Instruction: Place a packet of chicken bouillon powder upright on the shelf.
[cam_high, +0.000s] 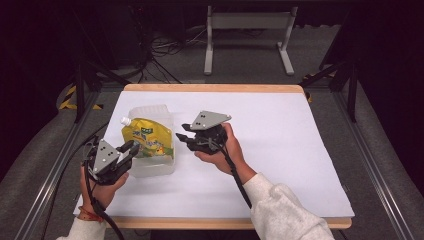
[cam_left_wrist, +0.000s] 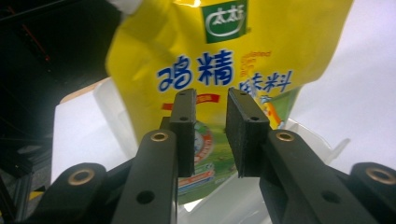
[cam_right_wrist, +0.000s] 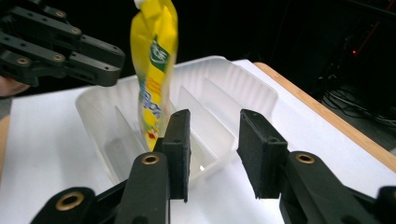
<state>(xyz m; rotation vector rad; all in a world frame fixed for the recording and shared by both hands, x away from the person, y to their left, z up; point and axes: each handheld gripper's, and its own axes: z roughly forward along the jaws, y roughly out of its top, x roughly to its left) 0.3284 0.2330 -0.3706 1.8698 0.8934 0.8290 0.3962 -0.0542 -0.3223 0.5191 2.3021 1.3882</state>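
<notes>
- High view: we see the yellow pouch (cam_high: 146, 138) standing in the clear divided bin (cam_high: 150, 167), which is our landmark. The left gripper (cam_high: 131, 148) sits at the bin's near-left edge, its jaws at the pouch's lower part; the right gripper (cam_high: 183, 136) hovers just right of the bin, holding nothing.
- Left gripper view: our jaws stand slightly apart in front of the pouch (cam_left_wrist: 224, 79) — we see no pad pressing it. It looks soft, glossy and likely slippery, so we would pinch the flat lower seam.
- Right gripper view: jaws parted and empty; the pouch (cam_right_wrist: 154, 70) stands upright in the bin (cam_right_wrist: 243, 88), thin edge-on — light and floppy, we judge.
</notes>
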